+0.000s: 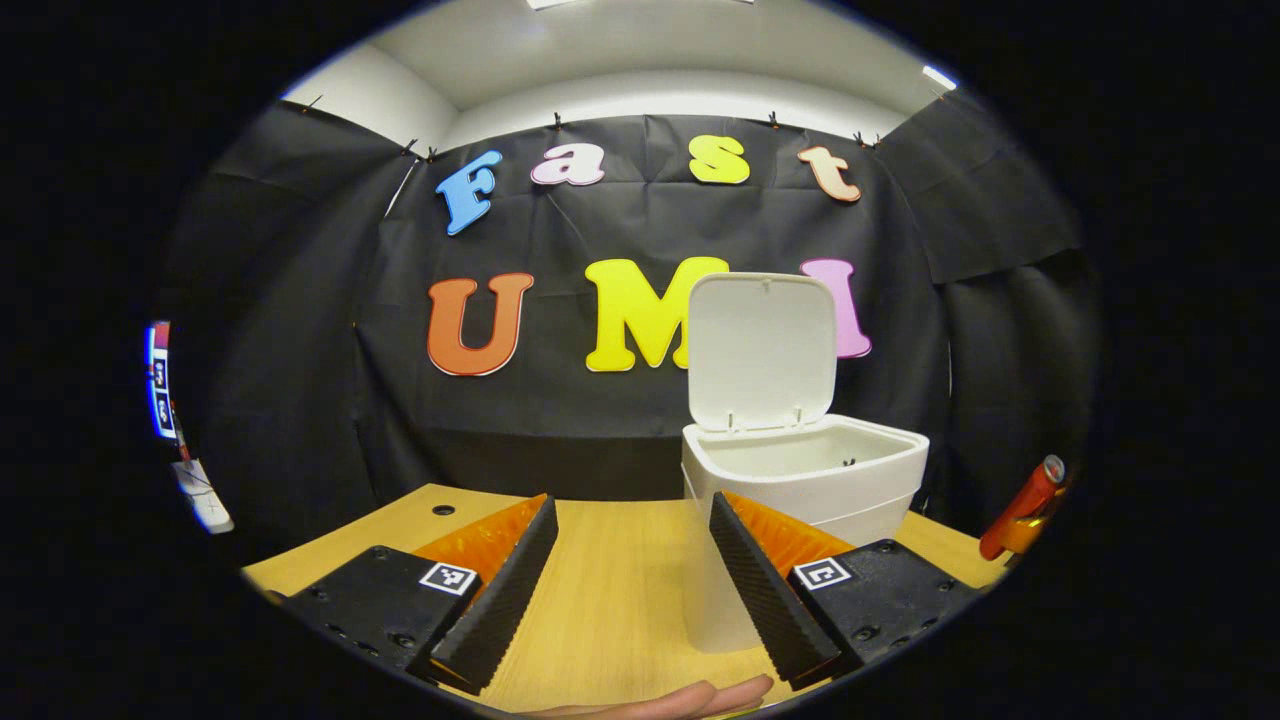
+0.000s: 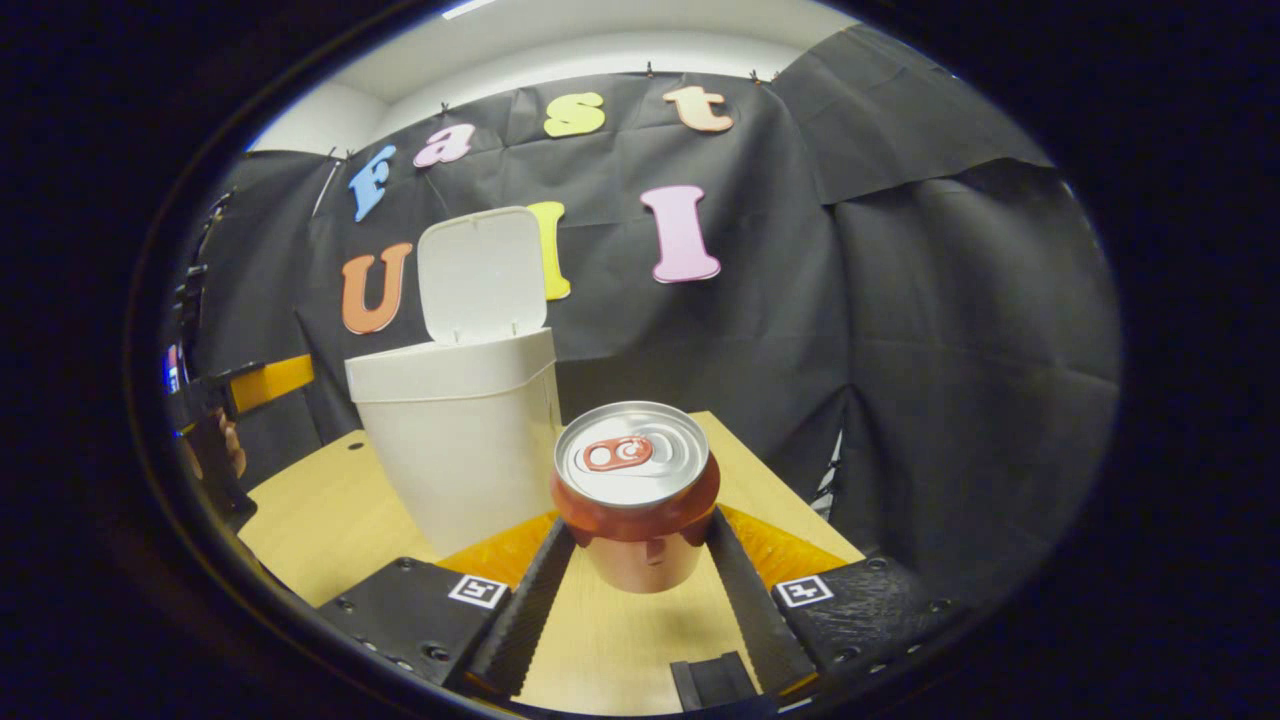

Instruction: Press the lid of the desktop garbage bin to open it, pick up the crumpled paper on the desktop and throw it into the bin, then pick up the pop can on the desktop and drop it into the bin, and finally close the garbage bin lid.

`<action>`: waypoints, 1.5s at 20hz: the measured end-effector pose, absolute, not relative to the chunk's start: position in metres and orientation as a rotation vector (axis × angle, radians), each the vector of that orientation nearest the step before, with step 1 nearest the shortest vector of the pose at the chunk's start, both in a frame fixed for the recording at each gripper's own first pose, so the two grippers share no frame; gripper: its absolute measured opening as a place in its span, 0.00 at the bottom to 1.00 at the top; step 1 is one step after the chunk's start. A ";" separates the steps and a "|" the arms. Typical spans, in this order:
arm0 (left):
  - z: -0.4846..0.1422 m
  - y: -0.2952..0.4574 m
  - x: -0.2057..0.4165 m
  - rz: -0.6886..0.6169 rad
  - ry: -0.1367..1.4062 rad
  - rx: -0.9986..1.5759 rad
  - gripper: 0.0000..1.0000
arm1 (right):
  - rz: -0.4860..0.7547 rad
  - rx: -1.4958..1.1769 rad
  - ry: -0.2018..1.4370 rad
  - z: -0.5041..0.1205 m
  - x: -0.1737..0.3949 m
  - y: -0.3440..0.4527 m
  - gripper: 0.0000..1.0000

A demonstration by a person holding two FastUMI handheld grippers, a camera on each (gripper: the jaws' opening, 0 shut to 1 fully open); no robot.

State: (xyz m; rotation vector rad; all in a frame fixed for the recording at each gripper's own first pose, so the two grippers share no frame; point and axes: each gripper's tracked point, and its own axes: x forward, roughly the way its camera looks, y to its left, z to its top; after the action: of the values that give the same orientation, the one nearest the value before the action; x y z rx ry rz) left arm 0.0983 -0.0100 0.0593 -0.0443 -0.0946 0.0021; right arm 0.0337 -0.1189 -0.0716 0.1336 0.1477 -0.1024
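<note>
Right gripper (image 2: 640,585) pinches can (image 2: 637,495) upright, both fingers pressed on its sides, above table (image 2: 320,520). Bin (image 2: 460,440) at 10 o'clock from can, lid (image 2: 483,275) raised. Left gripper (image 1: 632,585) spread, holds nothing; bin (image 1: 805,480) at 1 o'clock, just beyond right finger.

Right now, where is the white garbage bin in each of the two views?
Left gripper view: the garbage bin stands right of centre, behind the left gripper's right finger.
Right gripper view: it stands left of centre, behind and left of the pop can.
Shared landmark: its raised lid.
</note>
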 end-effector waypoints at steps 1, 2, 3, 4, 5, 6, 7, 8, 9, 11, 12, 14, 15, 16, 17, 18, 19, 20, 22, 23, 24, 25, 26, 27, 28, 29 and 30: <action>0.057 -0.007 0.095 0.009 -0.093 -0.050 0.99 | -0.103 0.128 0.142 -0.068 0.032 -0.117 0.82; 0.051 -0.004 0.092 0.013 -0.082 -0.065 0.98 | -0.105 0.124 0.134 -0.063 0.031 -0.116 0.82; 0.045 -0.002 0.088 0.012 -0.067 -0.079 0.99 | -0.106 0.122 0.126 -0.058 0.030 -0.115 0.82; 0.042 -0.002 0.085 0.005 -0.059 -0.095 0.99 | -0.108 0.122 0.122 -0.053 0.029 -0.113 0.82; 0.039 -0.003 0.082 0.000 -0.055 -0.107 0.99 | -0.108 0.126 0.117 -0.049 0.028 -0.111 0.82; 0.037 -0.001 0.079 -0.001 -0.052 -0.109 0.99 | -0.097 0.132 0.112 -0.042 0.027 -0.106 0.82; 0.035 0.003 0.076 0.007 -0.050 -0.104 0.99 | -0.084 0.140 0.110 -0.037 0.027 -0.101 0.82; 0.035 0.005 0.073 0.013 -0.055 -0.098 0.99 | -0.075 0.144 0.110 -0.032 0.028 -0.099 0.82; 0.036 0.008 0.071 0.019 -0.062 -0.092 0.99 | -0.072 0.144 0.108 -0.027 0.029 -0.097 0.82; 0.039 0.014 0.070 0.034 -0.084 -0.108 0.99 | -0.081 0.126 0.100 -0.016 0.030 -0.098 0.82; 0.038 0.011 0.069 0.017 -0.081 -0.115 0.98 | -0.095 0.115 0.092 -0.011 0.030 -0.101 0.82; 0.036 0.017 0.068 0.024 -0.069 -0.114 0.98 | -0.105 0.115 0.073 0.005 0.030 -0.101 0.82; 0.038 0.023 0.066 0.037 -0.071 -0.112 0.99 | -0.103 0.115 0.069 0.010 0.030 -0.100 0.82; 0.040 0.025 0.066 0.036 -0.076 -0.108 0.99 | -0.101 0.112 0.068 0.016 0.029 -0.098 0.82; 0.040 0.029 0.065 0.035 -0.075 -0.104 0.99 | -0.094 0.104 0.063 0.022 0.028 -0.094 0.82; 0.041 0.034 0.063 0.044 -0.078 -0.104 0.98 | -0.083 0.088 0.056 0.031 0.027 -0.090 0.82; 0.042 0.041 0.062 0.054 -0.082 -0.110 0.99 | -0.071 0.064 0.046 0.040 0.027 -0.084 0.82; 0.043 0.044 0.062 0.058 -0.084 -0.114 0.99 | -0.059 0.039 0.034 0.051 0.027 -0.079 0.82; 0.043 0.049 0.061 0.063 -0.080 -0.112 0.99 | -0.049 0.004 0.018 0.069 0.032 -0.069 0.82; 0.043 0.054 0.060 0.073 -0.083 -0.109 0.98 | -0.041 -0.005 0.017 0.074 0.033 -0.062 0.82; 0.044 0.059 0.060 0.086 -0.085 -0.110 0.99 | -0.027 -0.014 0.013 0.081 0.035 -0.053 0.82; 0.042 0.063 0.060 0.092 -0.081 -0.110 0.99 | -0.019 -0.019 0.008 0.087 0.038 -0.045 0.82; 0.041 0.066 0.062 0.093 -0.079 -0.113 0.99 | -0.011 -0.023 0.002 0.095 0.040 -0.038 0.82; 0.041 0.070 0.062 0.099 -0.077 -0.122 0.99 | 0.004 -0.025 -0.003 0.100 0.044 -0.027 0.82; 0.042 0.072 0.060 0.102 -0.077 -0.132 0.99 | 0.022 -0.026 -0.004 0.105 0.048 -0.017 0.82; 0.044 0.074 0.059 0.099 -0.082 -0.138 0.99 | 0.043 -0.028 -0.002 0.108 0.054 -0.006 0.82; 0.046 0.076 0.059 0.096 -0.089 -0.139 0.99 | 0.057 -0.035 -0.002 0.111 0.059 0.004 0.82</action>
State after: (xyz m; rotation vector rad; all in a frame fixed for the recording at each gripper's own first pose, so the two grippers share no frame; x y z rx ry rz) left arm 0.0588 0.0758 0.0458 -0.1388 -0.0889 0.0959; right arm 0.0589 0.0040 0.1115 -0.0350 -0.0017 0.0575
